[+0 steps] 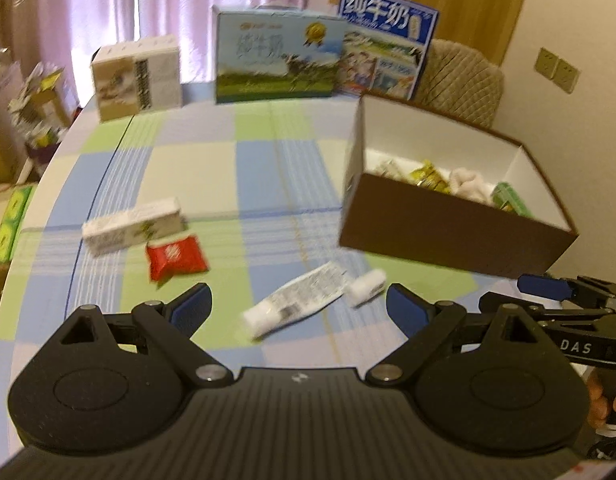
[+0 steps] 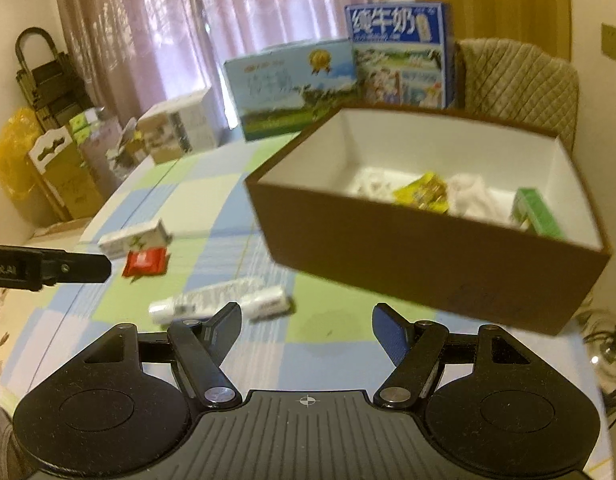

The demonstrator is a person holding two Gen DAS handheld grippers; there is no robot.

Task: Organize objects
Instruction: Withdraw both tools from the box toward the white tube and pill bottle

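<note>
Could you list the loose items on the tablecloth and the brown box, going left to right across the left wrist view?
White carton → red packet → white tube → small white roll → brown box.

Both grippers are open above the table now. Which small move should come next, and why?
Probably lower the left gripper onto the white tube and close. The tube lies loose on the checked cloth right between its open fingers, while the brown box already holds other items. The right gripper is also open and empty.
</note>
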